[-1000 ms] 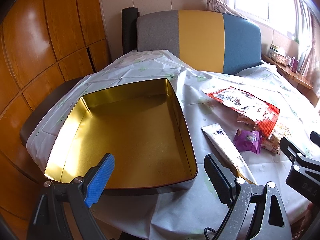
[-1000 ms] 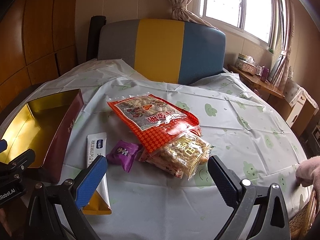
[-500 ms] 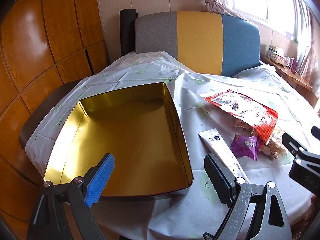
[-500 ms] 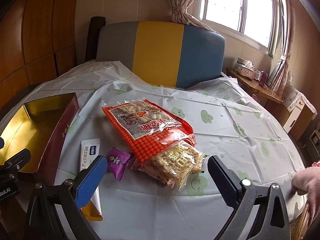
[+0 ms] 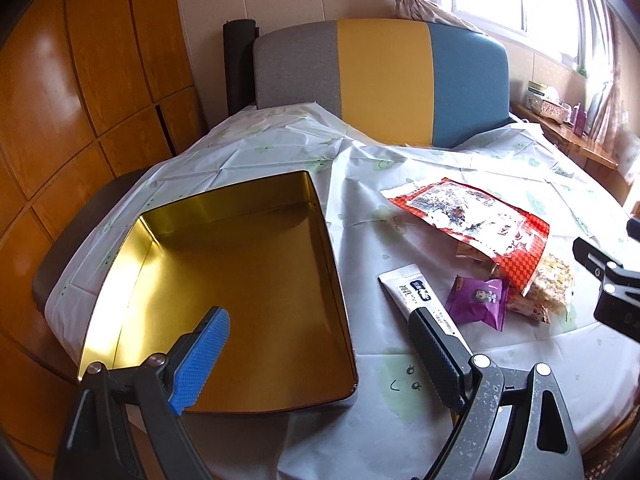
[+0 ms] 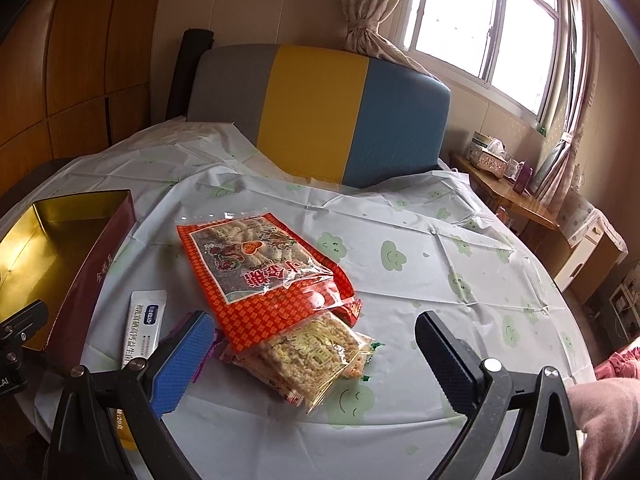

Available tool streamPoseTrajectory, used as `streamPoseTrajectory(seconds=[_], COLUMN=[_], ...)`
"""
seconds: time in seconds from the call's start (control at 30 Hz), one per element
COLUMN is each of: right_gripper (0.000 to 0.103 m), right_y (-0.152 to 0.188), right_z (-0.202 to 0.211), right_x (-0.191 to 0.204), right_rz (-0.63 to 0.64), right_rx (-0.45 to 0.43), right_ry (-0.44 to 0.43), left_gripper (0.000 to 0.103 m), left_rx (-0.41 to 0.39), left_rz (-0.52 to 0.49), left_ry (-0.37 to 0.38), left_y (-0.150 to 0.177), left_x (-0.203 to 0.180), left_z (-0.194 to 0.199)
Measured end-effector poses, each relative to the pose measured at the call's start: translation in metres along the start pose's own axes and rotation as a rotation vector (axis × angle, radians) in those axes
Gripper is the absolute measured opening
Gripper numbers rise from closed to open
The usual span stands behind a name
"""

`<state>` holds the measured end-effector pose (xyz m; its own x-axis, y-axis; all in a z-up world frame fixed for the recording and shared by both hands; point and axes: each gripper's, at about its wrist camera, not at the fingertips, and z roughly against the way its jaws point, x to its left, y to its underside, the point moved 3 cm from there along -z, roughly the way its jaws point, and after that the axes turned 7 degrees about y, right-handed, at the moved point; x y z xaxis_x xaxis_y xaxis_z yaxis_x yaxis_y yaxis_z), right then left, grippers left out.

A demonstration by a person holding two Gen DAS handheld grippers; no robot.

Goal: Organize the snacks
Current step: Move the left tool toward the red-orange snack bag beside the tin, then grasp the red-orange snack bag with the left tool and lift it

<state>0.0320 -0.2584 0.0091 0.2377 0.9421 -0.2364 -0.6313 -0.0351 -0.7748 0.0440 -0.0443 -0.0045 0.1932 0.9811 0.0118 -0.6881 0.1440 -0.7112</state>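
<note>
An empty gold tin box [image 5: 224, 280] sits on the left of the table; its red outer wall shows in the right wrist view [image 6: 96, 272]. A red snack bag [image 6: 264, 276] lies over a clear bag of rice crackers [image 6: 316, 356]. A white sachet [image 6: 146, 320] and a purple candy packet [image 5: 478, 298] lie between the bags and the tin. My left gripper [image 5: 320, 356] is open and empty over the tin's near right corner. My right gripper [image 6: 316, 364] is open and empty, just in front of the cracker bag.
The round table wears a white cloth with green smiley clouds [image 6: 440, 248]. A grey, yellow and blue chair back [image 6: 320, 108] stands behind it. Wooden panels [image 5: 80, 80] are at left. A side shelf with a tissue box [image 6: 492, 156] is at right.
Both grippers have pulled back and risen a little, so the tin and snacks sit lower and farther off in view. The snacks and the tin have not moved.
</note>
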Motion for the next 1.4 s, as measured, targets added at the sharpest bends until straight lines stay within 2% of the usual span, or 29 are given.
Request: streamPoseTrajectory(seconds=[0.3,0.53,0.63,0.7,0.77,0.83,0.97,1.23,1.4], right_gripper=[0.102,0.102,0.102,0.102,0.102,0.102,0.102,0.102,0.102], right_y=[-0.019,-0.031,-0.030,-0.027,-0.026,-0.025,-0.023,-0.019,-0.016], right_z=[-0.016,-0.044,-0.058,-0.068,-0.077,-0.081,-0.084,-0.089,-0.094], right_x=[-0.031,-0.061,-0.074,-0.081,-0.088,-0.095,-0.101,-0.091,-0.087], right_rz=[0.015,-0.003,-0.027,-0.048,-0.084,-0.136,-0.171,-0.136,-0.130], right_rx=[0.001,0.016,0.027,0.052,0.085,0.105,0.129,0.165,0.193], right_ry=[0.016,0.018,0.026,0.030,0.023,0.005,-0.001,-0.021,-0.039], left_gripper=[0.092,0.092,0.091,0.091,0.075,0.071,0.066,0.064,0.064], left_rx=[0.006,0.001,0.012,0.035,0.080,0.149,0.207,0.303,0.314], left_rz=[-0.027,-0.059,-0.071,-0.071,-0.043,0.010,0.109,0.271,0.355], left_ry=[0.020,0.032,0.059,0.104,0.174,0.261,0.390,0.458,0.472], left_y=[-0.010,-0.022,-0.027,-0.031,-0.035,-0.042,-0.053,-0.062,-0.067], left_x=[-0.014,-0.029,-0.038,-0.045,-0.052,-0.059,-0.070,-0.082,-0.080], left_z=[-0.008,-0.015,-0.022,-0.030,-0.043,-0.060,-0.083,-0.138,-0.160])
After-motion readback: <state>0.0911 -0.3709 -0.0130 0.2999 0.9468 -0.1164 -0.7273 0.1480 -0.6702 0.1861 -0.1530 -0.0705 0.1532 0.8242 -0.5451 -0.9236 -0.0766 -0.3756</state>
